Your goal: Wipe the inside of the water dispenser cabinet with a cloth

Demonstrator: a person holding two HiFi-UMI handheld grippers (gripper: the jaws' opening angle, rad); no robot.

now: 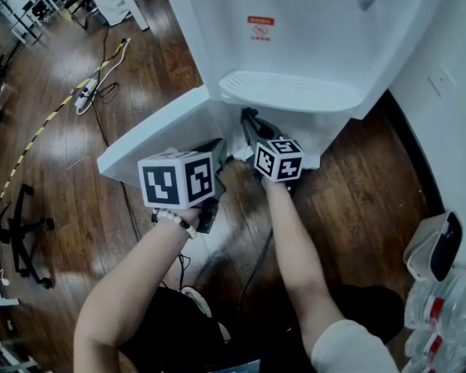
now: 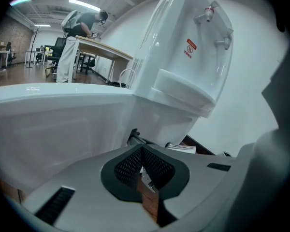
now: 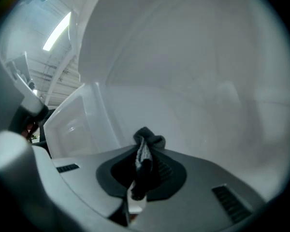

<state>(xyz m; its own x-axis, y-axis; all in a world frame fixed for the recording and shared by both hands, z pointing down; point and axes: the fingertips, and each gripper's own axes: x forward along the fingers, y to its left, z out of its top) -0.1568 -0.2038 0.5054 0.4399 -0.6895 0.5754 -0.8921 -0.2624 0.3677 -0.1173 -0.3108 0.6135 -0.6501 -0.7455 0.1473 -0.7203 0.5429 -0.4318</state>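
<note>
The white water dispenser [image 1: 295, 37] stands against the wall with its lower cabinet door [image 1: 151, 134] swung open to the left. My right gripper [image 1: 252, 124] reaches into the cabinet opening under the drip tray [image 1: 287, 90]. In the right gripper view the right gripper [image 3: 144, 154] is shut on a dark cloth [image 3: 145, 141], whose bunched end sticks out close to the white inner wall [image 3: 198, 95]. My left gripper [image 1: 220, 152] hovers beside the door's inner face [image 2: 48, 120], and the left gripper [image 2: 142, 153] is shut with nothing between its jaws.
A power strip with cables [image 1: 85, 95] lies on the wooden floor to the left, and a chair base [image 1: 19, 224] stands further out. A white bin [image 1: 435, 243] and packed water bottles [image 1: 450, 305] sit at the right. A person [image 2: 79, 28] stands at a distant table.
</note>
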